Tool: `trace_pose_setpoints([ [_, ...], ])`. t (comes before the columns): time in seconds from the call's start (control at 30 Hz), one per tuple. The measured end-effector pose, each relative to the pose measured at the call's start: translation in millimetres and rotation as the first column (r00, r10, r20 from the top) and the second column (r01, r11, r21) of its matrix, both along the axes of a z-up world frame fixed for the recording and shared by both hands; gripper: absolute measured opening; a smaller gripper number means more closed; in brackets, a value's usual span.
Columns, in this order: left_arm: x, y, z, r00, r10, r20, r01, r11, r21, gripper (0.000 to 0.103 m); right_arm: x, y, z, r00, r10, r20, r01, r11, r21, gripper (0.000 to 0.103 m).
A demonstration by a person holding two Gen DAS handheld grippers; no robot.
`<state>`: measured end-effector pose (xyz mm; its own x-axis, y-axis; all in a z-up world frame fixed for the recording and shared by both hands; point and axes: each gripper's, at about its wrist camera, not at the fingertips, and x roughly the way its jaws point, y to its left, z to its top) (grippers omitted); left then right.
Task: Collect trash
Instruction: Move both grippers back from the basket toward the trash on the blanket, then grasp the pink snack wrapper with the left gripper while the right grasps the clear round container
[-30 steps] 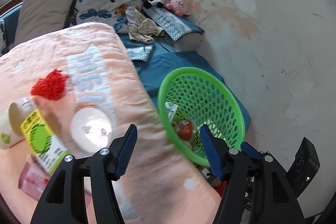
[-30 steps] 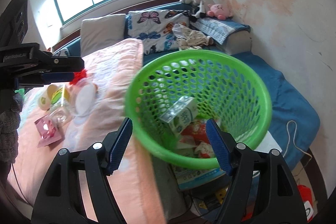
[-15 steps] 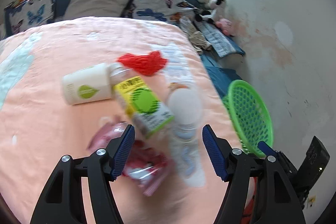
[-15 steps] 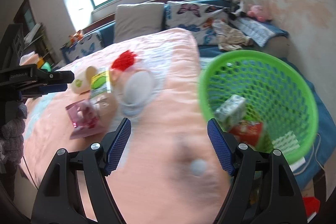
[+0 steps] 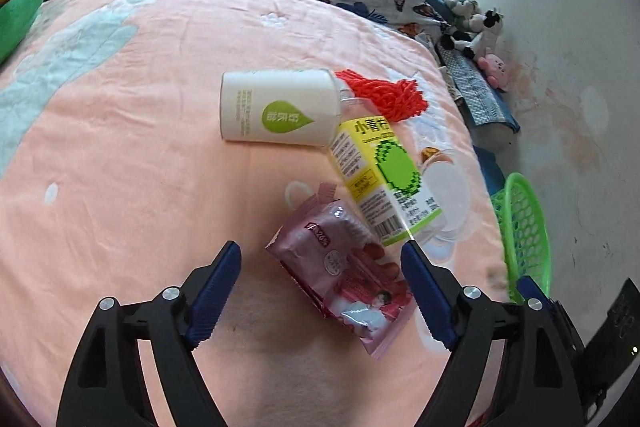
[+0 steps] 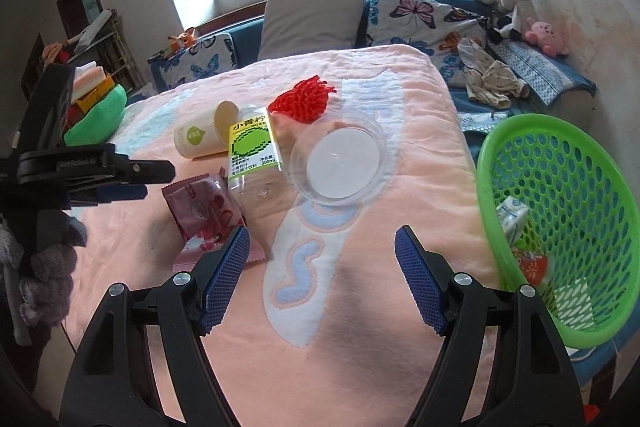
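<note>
The left gripper (image 5: pixel 320 283) hangs over the pink blanket (image 5: pixel 120 187) on the bed with its jaws spread wide and holding nothing; between its blue pads (image 5: pixel 218 287) lies a pink snack wrapper (image 5: pixel 344 275), flat on the blanket and nearer the right-hand pad. At 12 o'clock from the wrapper, touching its upper edge, a clear bottle with a yellow-green label (image 5: pixel 376 179) lies on its side. A white paper cup (image 5: pixel 280 113) lies tipped over at 11 o'clock from the bottle, its mouth end meeting the bottle's neck. A red mesh net (image 5: pixel 384 95) sits bunched just beyond the cup at 1 o'clock from it. A clear round plastic lid (image 5: pixel 448 199) rests against the bottle at its 3 o'clock. The green basket (image 5: pixel 528 227) stands off the blanket's edge at 3 o'clock of the left view. The right gripper (image 6: pixel 322 275) is likewise wide open and empty above the blanket's blue lettering. In its view the wrapper (image 6: pixel 204 207) lies at 10 o'clock from the left pad, the lid (image 6: pixel 340 163) at 12 o'clock, the bottle (image 6: pixel 254 155) and cup (image 6: pixel 200 137) beyond, and the net (image 6: pixel 302 101) farthest. The basket (image 6: pixel 516 139) sits at 3 o'clock, holding a small white carton (image 6: pixel 510 217) and a red-and-white piece of trash (image 6: pixel 530 265). The left gripper (image 6: pixel 116 175) appears at 9 o'clock.
</note>
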<state>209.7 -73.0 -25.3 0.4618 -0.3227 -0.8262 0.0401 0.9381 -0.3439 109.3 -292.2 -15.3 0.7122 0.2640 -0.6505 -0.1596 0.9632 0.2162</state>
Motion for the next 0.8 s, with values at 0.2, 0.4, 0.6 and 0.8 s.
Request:
trace_pose_setpoints([
  [0.2,8,8,-21,0.998,0.058,-0.039,-0.060,0.998,-0.030,0.079,3,0,-2,1.000,0.004,-0.005,-0.004,1.000,0.003,0.075],
  [0.4,13,7,-32,0.999,0.033,-0.039,-0.036,0.997,-0.064,0.064,11,-1,-6,1.000,0.013,-0.021,-0.013,1.000,0.000,0.075],
  [0.6,16,6,-34,1.000,0.003,-0.029,-0.005,0.996,-0.089,0.034,29,-1,-6,0.999,0.024,-0.031,-0.025,1.000,-0.019,0.075],
  [0.8,14,6,-25,1.000,-0.023,0.007,0.023,0.995,-0.093,0.014,55,0,-7,0.999,0.025,-0.042,-0.027,0.998,-0.055,0.079],
])
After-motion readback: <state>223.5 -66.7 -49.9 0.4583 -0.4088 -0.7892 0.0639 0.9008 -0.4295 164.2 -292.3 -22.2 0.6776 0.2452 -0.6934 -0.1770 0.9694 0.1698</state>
